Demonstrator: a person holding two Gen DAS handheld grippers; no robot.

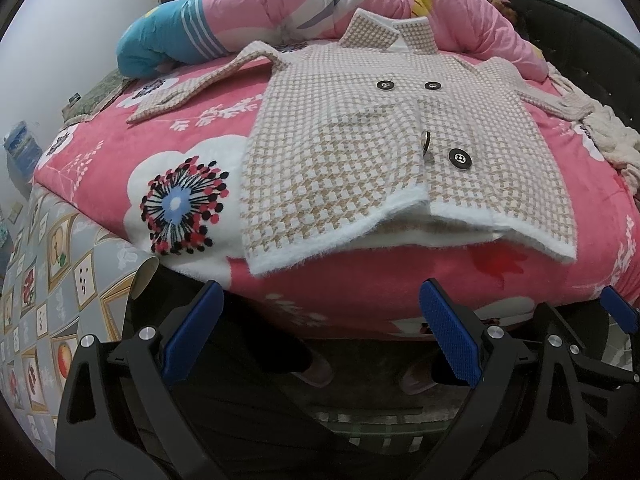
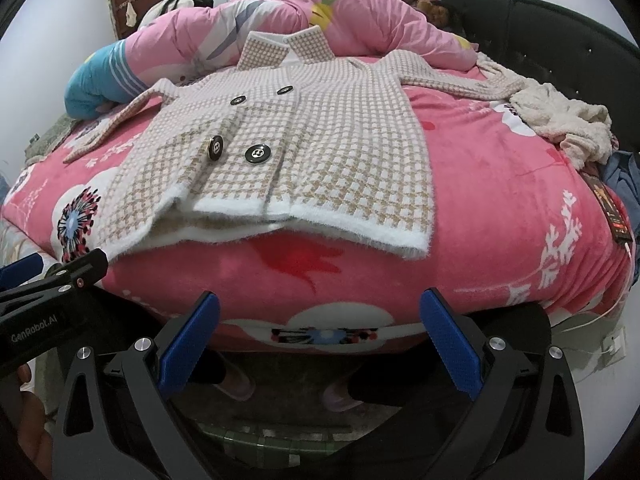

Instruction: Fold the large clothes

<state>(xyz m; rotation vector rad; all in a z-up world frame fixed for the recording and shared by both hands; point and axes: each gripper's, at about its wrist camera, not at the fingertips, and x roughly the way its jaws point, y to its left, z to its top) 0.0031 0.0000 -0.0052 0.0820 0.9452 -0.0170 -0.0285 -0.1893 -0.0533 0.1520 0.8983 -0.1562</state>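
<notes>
The houndstooth coat [image 1: 348, 152] is showing a fuzzy knitted cloth with glossy black buttons [image 1: 459, 158]. The bedspread [image 1: 600, 216] is presenting as soft matt plush, and the gripper pads [image 2: 450, 344] are showing textured blue rubber on matt black plastic.

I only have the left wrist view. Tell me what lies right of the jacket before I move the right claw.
Observer: Past the cream fluffy garment, a blue garment shows at the far right.
Operator: Report anything else on that side.
Observer: A black strip with orange print lies on the pink blanket near its right edge.
Operator: Give me the right claw's state.
Observer: The right claw is open and empty, short of the checked jacket.
</notes>
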